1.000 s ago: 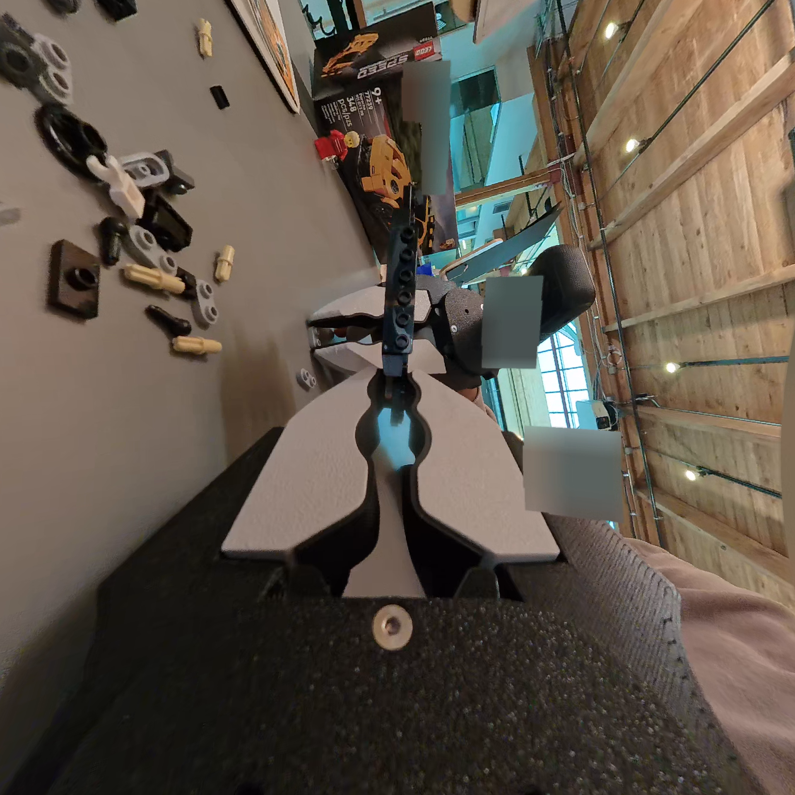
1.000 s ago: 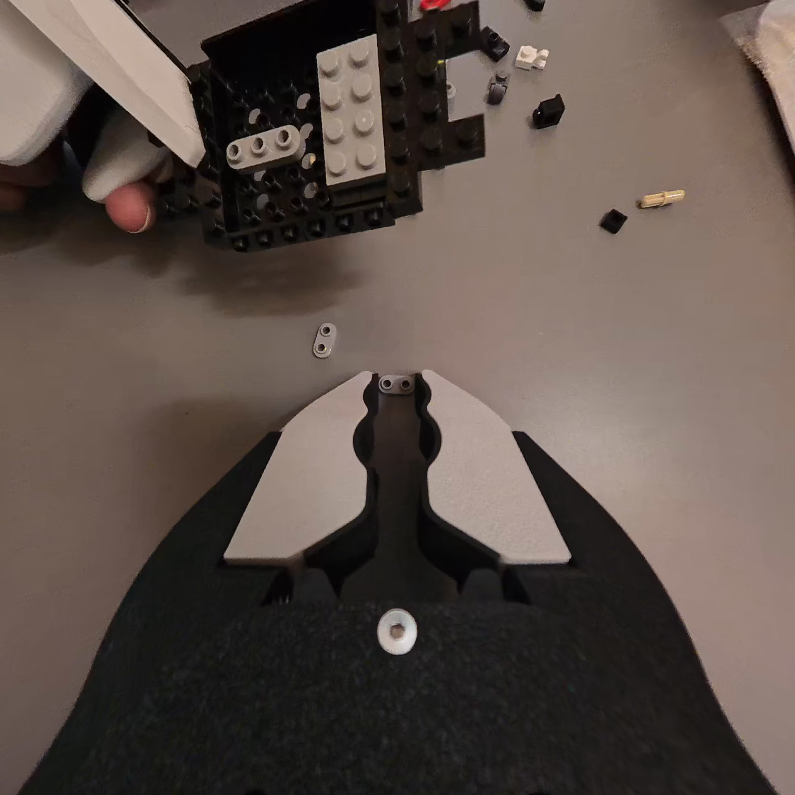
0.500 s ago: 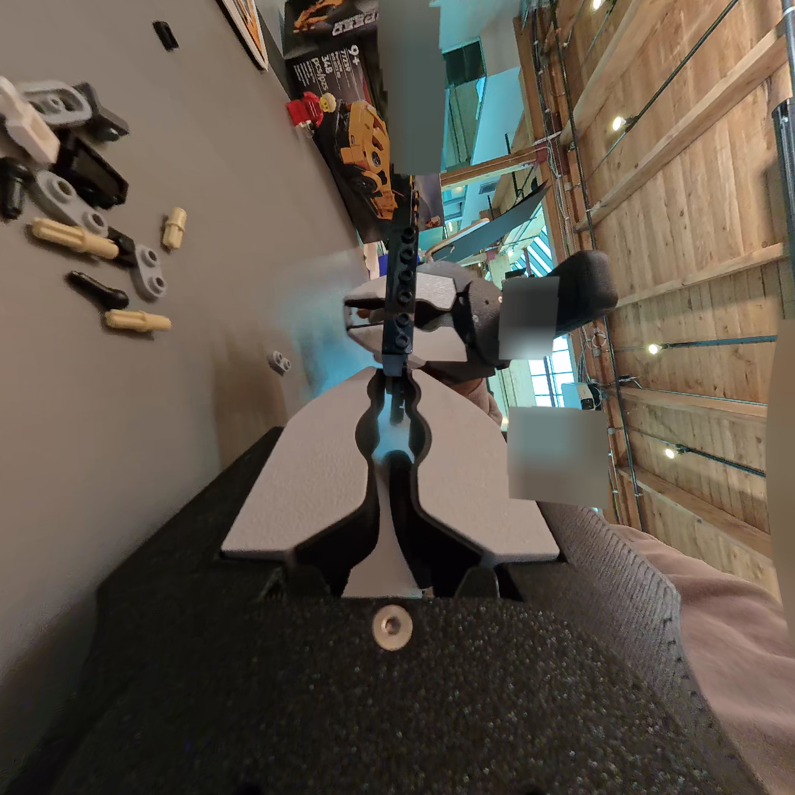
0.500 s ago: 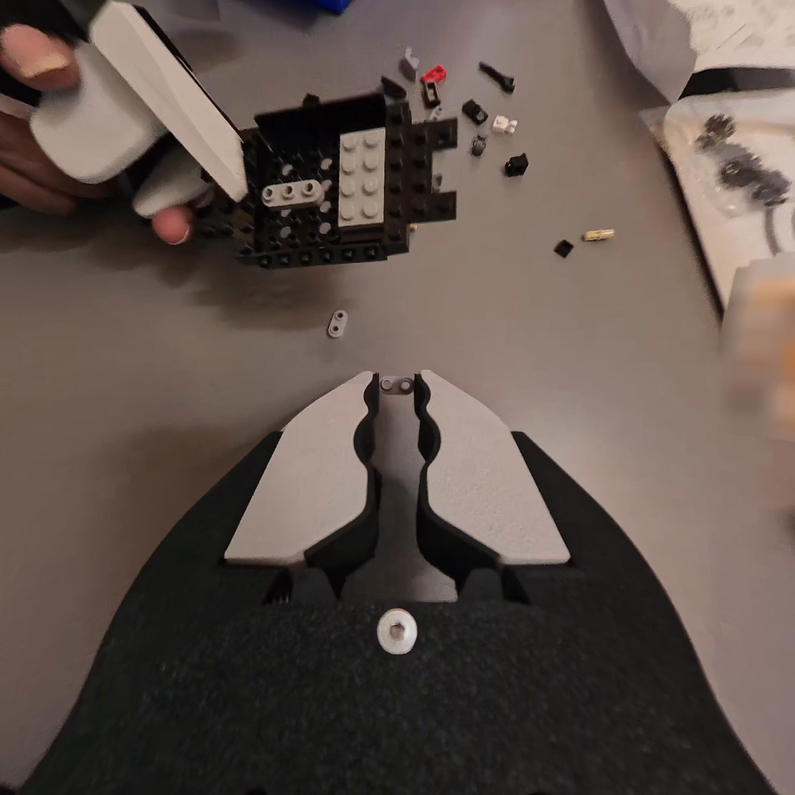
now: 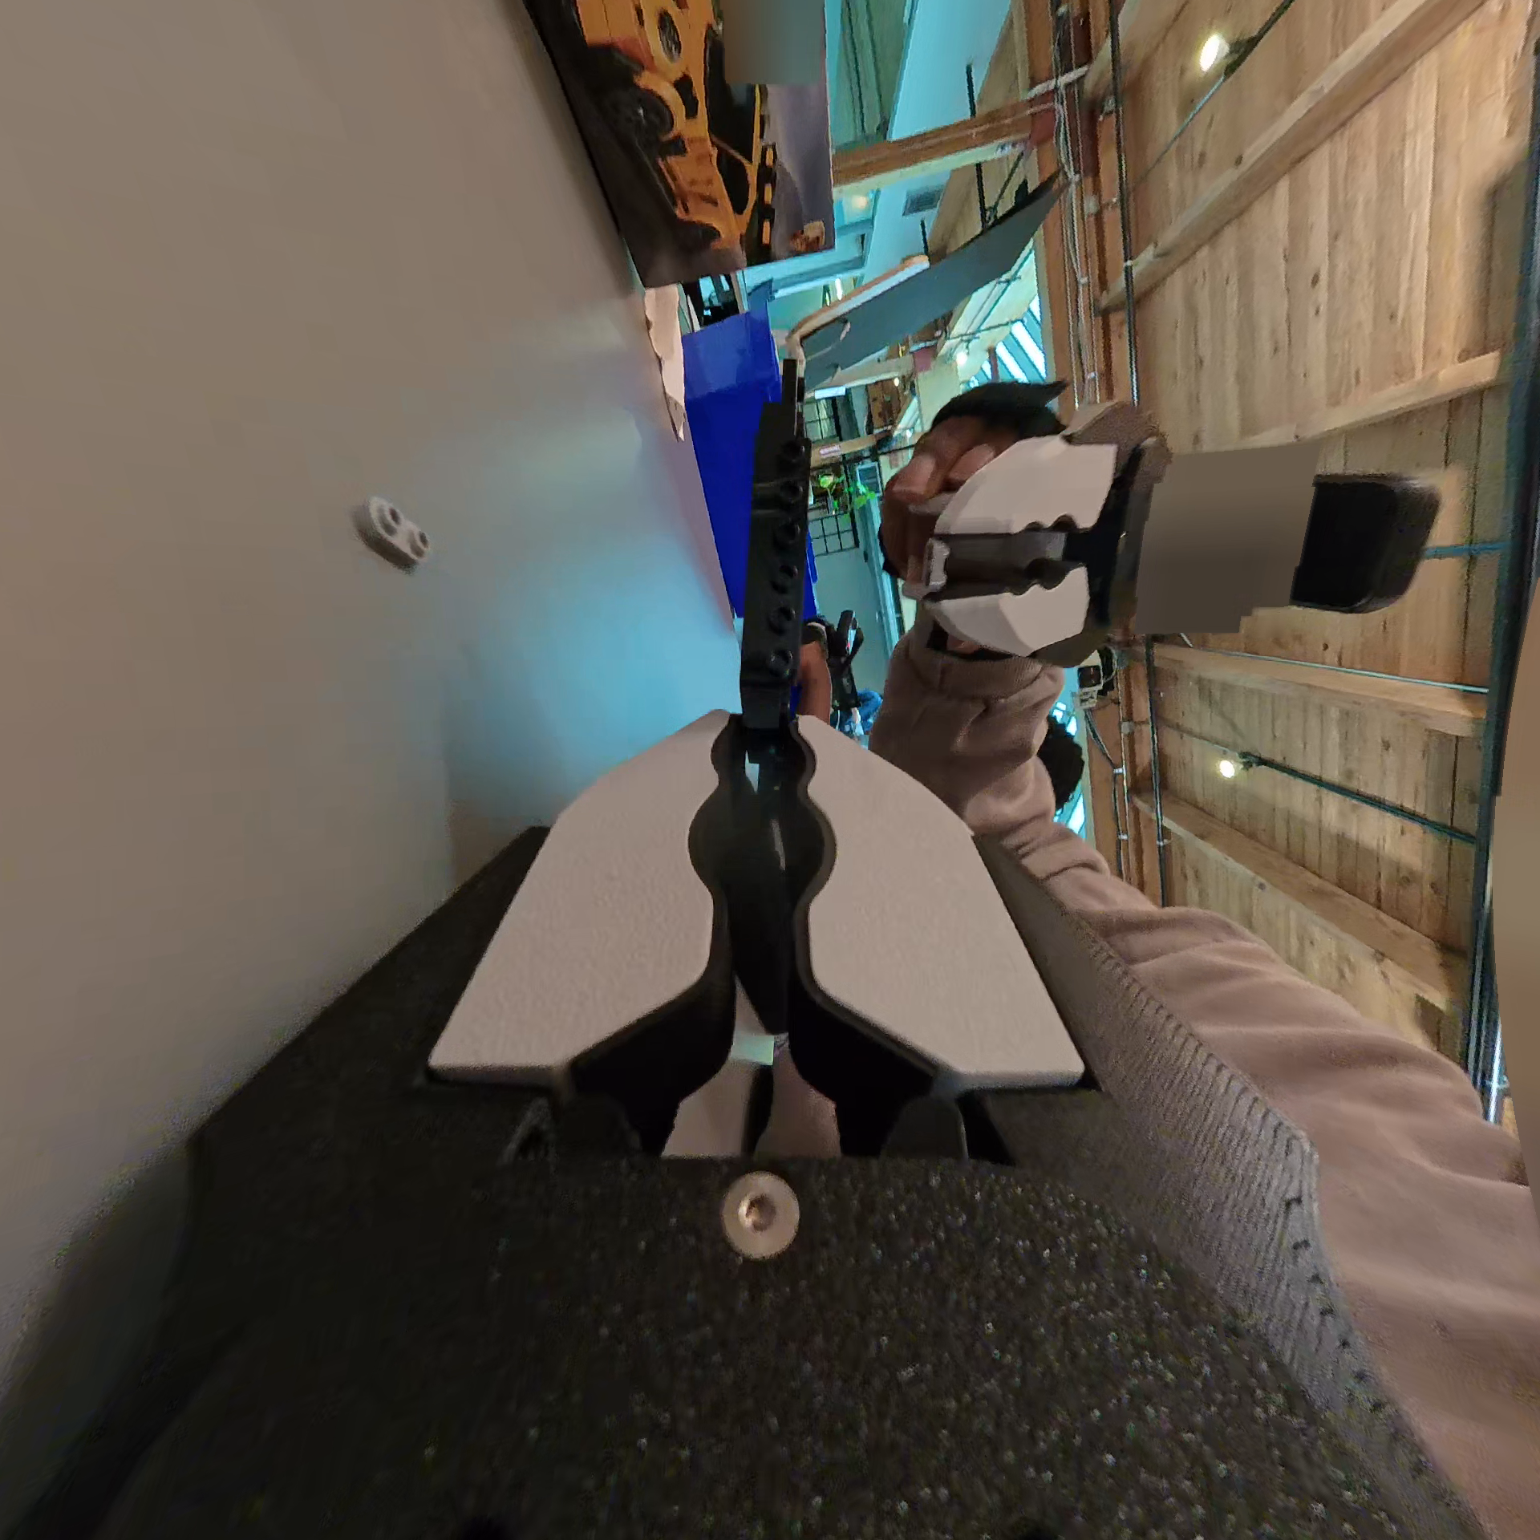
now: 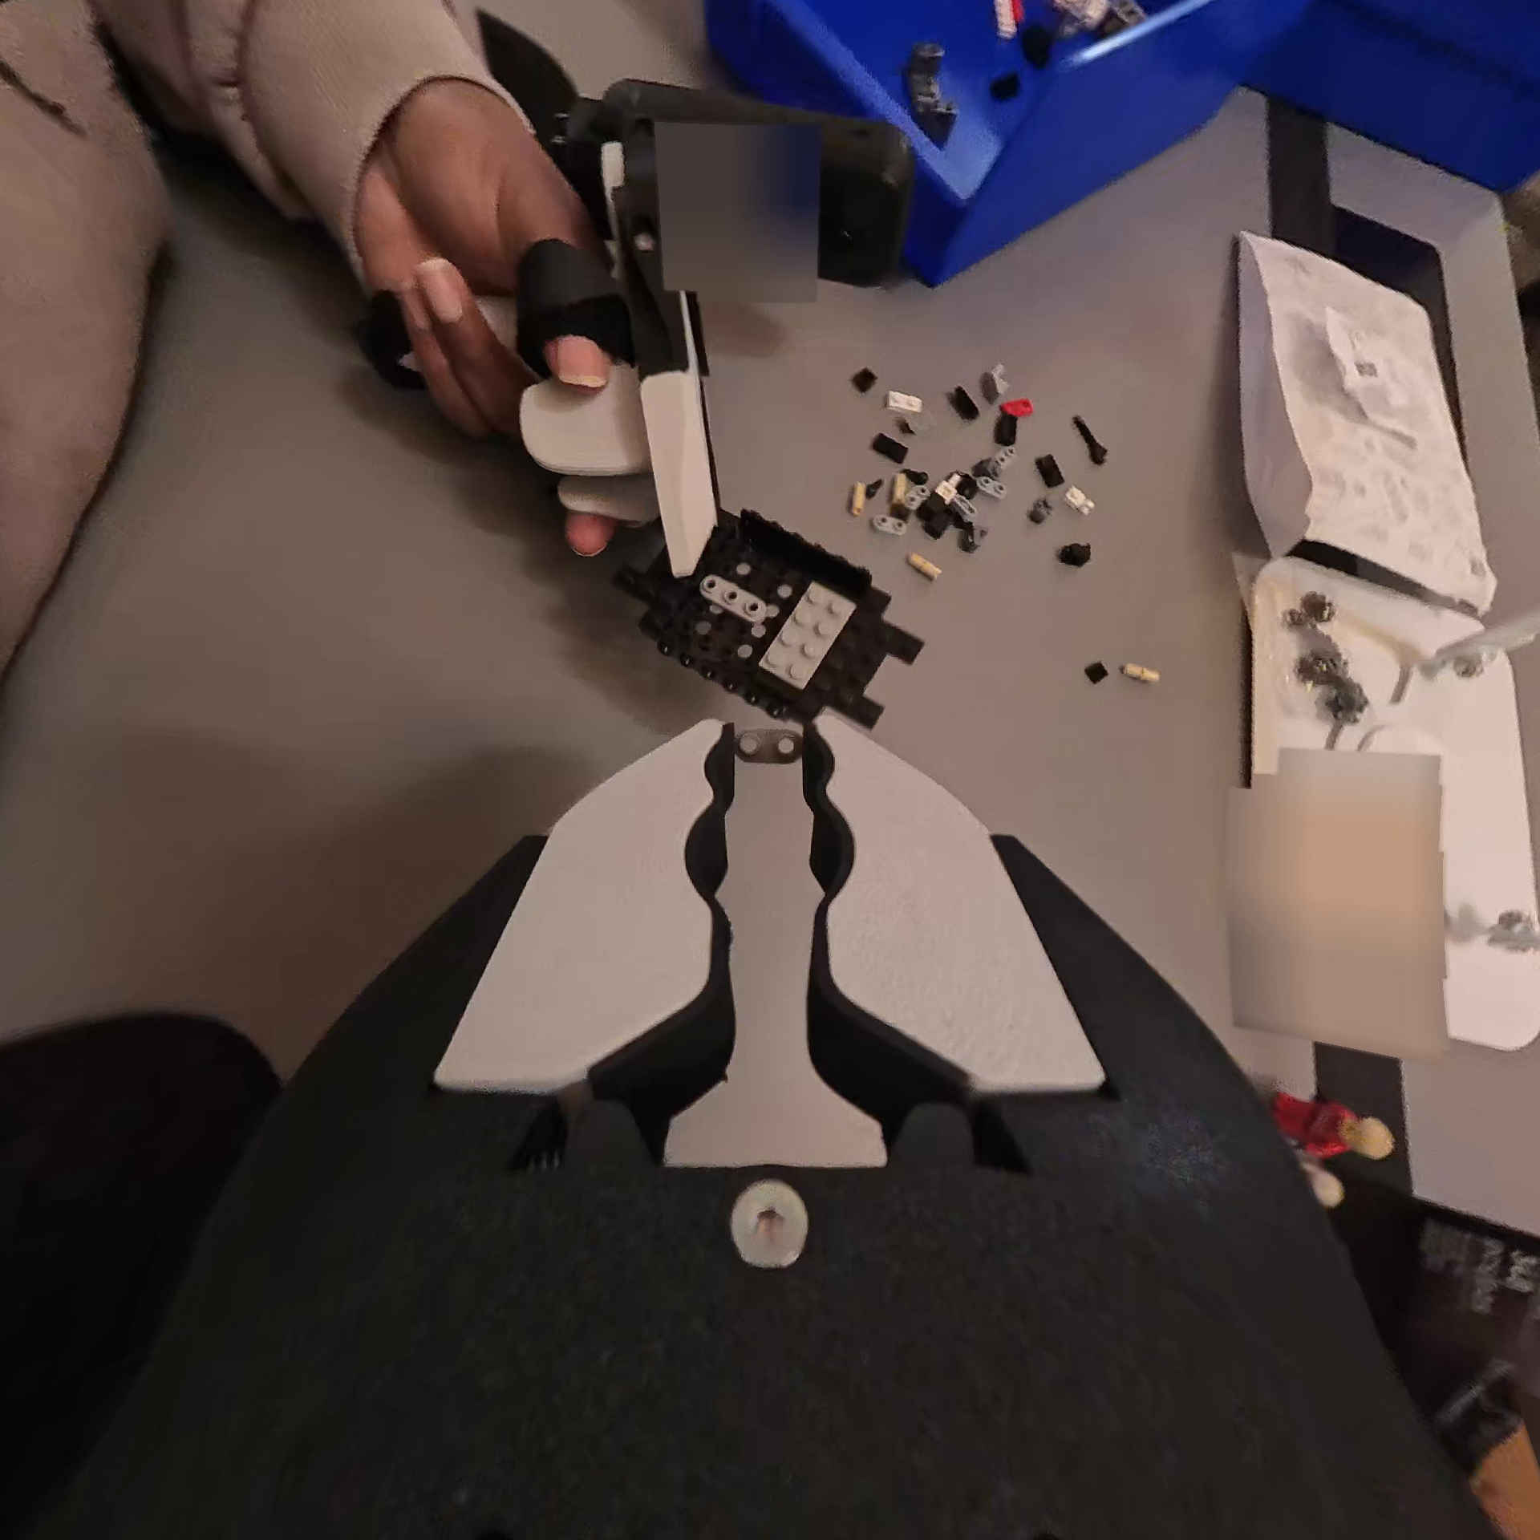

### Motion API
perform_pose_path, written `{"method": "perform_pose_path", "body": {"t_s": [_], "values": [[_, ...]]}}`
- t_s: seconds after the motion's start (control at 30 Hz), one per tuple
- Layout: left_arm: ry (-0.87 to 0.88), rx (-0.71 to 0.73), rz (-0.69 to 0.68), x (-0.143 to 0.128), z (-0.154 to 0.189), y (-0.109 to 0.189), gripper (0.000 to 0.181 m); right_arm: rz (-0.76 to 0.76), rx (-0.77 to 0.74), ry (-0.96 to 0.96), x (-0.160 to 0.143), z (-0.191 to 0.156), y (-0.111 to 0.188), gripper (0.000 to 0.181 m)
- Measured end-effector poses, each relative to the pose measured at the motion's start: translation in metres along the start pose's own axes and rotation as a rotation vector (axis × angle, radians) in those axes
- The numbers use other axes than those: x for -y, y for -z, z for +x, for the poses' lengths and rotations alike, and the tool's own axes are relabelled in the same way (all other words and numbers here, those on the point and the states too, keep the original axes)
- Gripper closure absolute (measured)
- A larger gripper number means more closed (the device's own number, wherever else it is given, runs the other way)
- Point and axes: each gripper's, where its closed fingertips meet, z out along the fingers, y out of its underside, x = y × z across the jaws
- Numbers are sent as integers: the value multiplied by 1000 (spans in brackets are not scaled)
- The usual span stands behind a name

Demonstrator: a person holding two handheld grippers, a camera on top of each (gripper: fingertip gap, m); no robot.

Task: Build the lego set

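Note:
My left gripper (image 5: 762, 733) is shut on the edge of a black Lego assembly (image 5: 775, 583), held above the grey table and seen edge-on. In the right wrist view the assembly (image 6: 733, 658) shows its studded top with a light grey 2x4 brick (image 6: 807, 637) and a grey three-hole plate (image 6: 733, 598); the left gripper (image 6: 679, 500) clamps its far left edge. My right gripper (image 6: 771, 733) is shut on a small grey two-hole plate (image 6: 771, 744), just short of the assembly's near edge. The right gripper also shows in the left wrist view (image 5: 983, 558), out to the right of the assembly.
A loose grey two-hole plate (image 5: 390, 533) lies on the table. Several small loose pieces (image 6: 958, 492) lie beyond the assembly. A blue bin (image 6: 1042, 83) stands at the back. White bags and paper (image 6: 1367, 500) lie at the right, a red minifigure (image 6: 1325, 1137) below them. The left gripper's tips are roughly 9 centimetres from the right gripper's. From either gripper's tips it is about 30 centimetres to the red minifigure (image 6: 1325, 1137).
My right gripper has risen and pulled back from the table, still holding the small grey plate. The left gripper has lifted and turned the assembly; the loose pieces have slid out of its view.

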Motion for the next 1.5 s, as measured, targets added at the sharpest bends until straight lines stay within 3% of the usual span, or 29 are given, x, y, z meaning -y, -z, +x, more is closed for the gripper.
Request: {"method": "perform_pose_path", "body": {"t_s": [0.27,0.6,1.1,1.5], "values": [[12,-20,-87,-21,2,-10,173,-52,187,203,26,-13,-6,166],[22,-45,-119,-25,7,-11,172,-214,478,413,11,-50,-46,166],[101,-116,-163,-33,15,-12,173,-316,608,513,1,-61,-51,166],[114,-131,-174,-35,16,-13,173,-279,615,456,4,-62,-48,161]]}}
